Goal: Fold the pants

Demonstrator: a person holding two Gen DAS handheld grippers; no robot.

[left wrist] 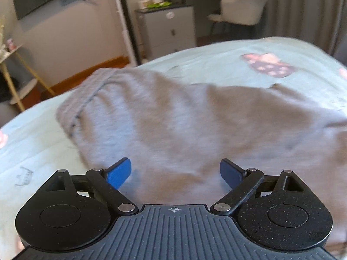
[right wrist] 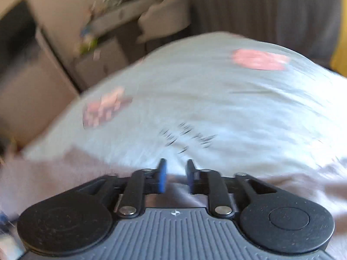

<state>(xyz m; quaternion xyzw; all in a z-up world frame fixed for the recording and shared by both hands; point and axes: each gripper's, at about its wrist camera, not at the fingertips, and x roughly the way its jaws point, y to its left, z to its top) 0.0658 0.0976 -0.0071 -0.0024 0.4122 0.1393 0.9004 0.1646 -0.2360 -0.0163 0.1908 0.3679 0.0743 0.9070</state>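
Pants (left wrist: 173,117) of grey knit lie spread on the bed (left wrist: 216,62), over a pale green sheet printed with pink figures. In the left wrist view the ribbed waistband sits toward ten o'clock, and the cloth runs off past three o'clock, so the legs' far ends are out of sight. The fabric looks like one broad, slightly rumpled layer; whether the legs are already laid one over the other I cannot tell, but no compact fold is visible, so most of the folding seems to be left.

The left tool (left wrist: 175,173) hangs over the near part of the garment with its blue pads wide apart and nothing between them. The right tool (right wrist: 175,176), seen through heavy blur, has a narrow gap between its pads and holds nothing; grey cloth lies under it, with bare sheet from eleven to two o'clock.
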